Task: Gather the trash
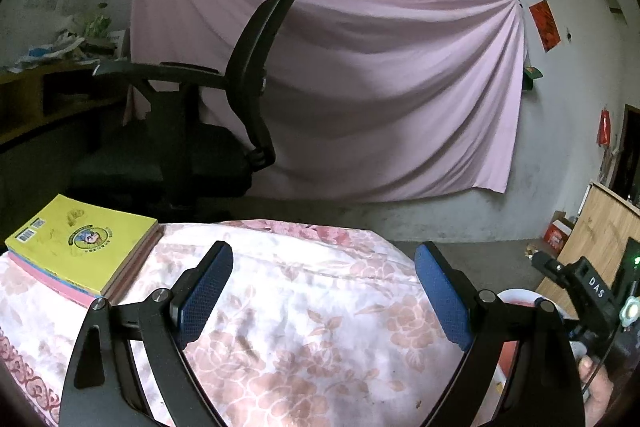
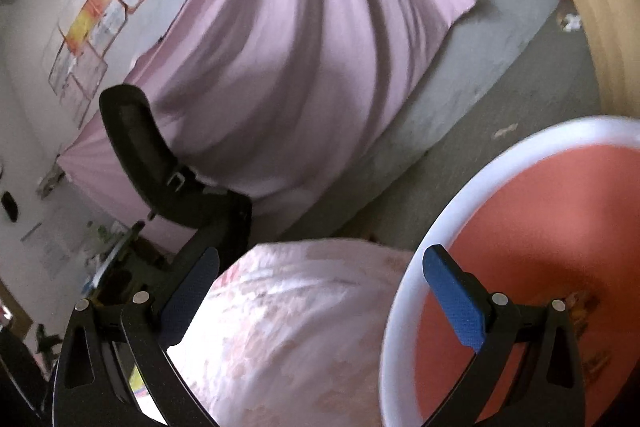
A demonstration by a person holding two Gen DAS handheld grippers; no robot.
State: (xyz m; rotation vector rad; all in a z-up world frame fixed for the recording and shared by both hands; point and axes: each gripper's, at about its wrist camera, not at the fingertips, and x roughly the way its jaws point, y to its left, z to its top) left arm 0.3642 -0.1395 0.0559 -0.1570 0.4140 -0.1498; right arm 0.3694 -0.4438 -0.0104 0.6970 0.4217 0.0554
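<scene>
My left gripper [image 1: 324, 291] hangs open over a table with a pink floral cloth [image 1: 304, 331], nothing between its blue pads. My right gripper [image 2: 320, 297] is open too, tilted, above the same cloth [image 2: 288, 339], with its right finger over the rim of a round bin with a white rim [image 2: 404, 307] and a red inside [image 2: 560, 227]. Some small scraps [image 2: 582, 301] lie at the bin's bottom. In the left wrist view the bin [image 1: 516, 297] peeks out behind my right finger, and the other gripper's body [image 1: 588, 291] and a hand [image 1: 596, 383] show at the right edge.
A stack of books with a yellow cover [image 1: 84, 247] lies on the cloth's left. A black office chair [image 1: 224, 99] stands behind the table, before a pink sheet [image 1: 380, 87] hung on the wall. A wooden cabinet [image 1: 600, 227] is at the right, and small litter [image 2: 506, 131] lies on the floor.
</scene>
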